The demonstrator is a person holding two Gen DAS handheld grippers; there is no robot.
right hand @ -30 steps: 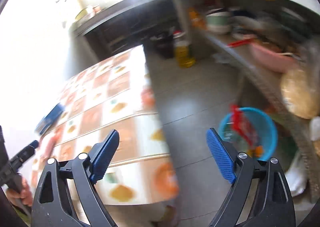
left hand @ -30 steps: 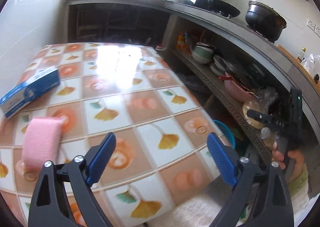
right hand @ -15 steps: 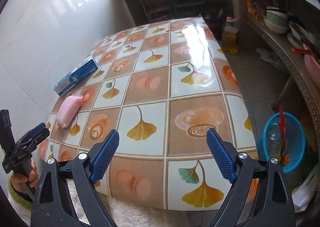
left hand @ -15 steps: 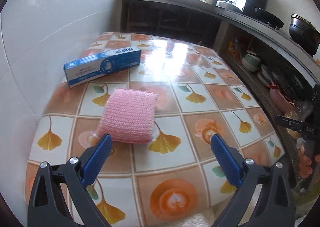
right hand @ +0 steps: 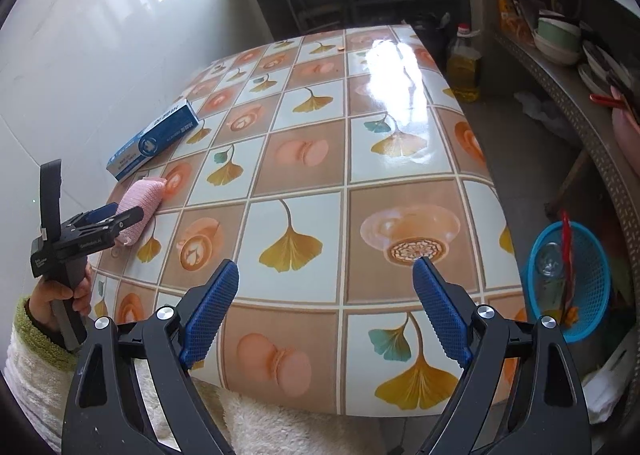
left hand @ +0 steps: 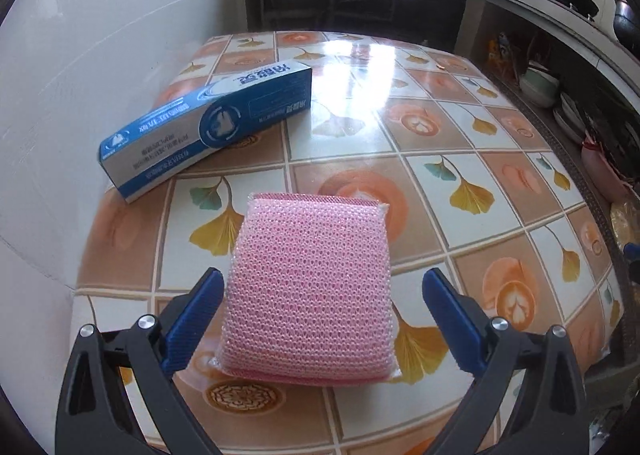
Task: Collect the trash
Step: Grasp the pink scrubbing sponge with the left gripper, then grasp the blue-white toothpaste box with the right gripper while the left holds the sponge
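A pink scouring sponge in clear wrap (left hand: 310, 287) lies on the tiled tablecloth (left hand: 436, 127). My left gripper (left hand: 322, 295) is open, and the sponge's near half sits between its blue fingers without the pads pressing it. Behind the sponge lies a blue and white carton (left hand: 208, 127). From the right wrist view, the left gripper (right hand: 114, 217) reaches over the sponge (right hand: 140, 211) at the table's left edge, with the carton (right hand: 154, 141) beyond. My right gripper (right hand: 326, 301) is open over the table's near edge with nothing between its fingers.
A blue plastic basket (right hand: 570, 275) holding wrappers and a clear cup stands on the floor right of the table. A yellow oil bottle (right hand: 464, 63) stands by the far corner. Shelves with bowls (right hand: 558, 37) run along the right. A white wall (left hand: 80, 75) borders the table's left.
The left gripper swung from the table's right side to the left and moved down and in over the pink sponge. The right gripper swung from the floor to the table, then held still.
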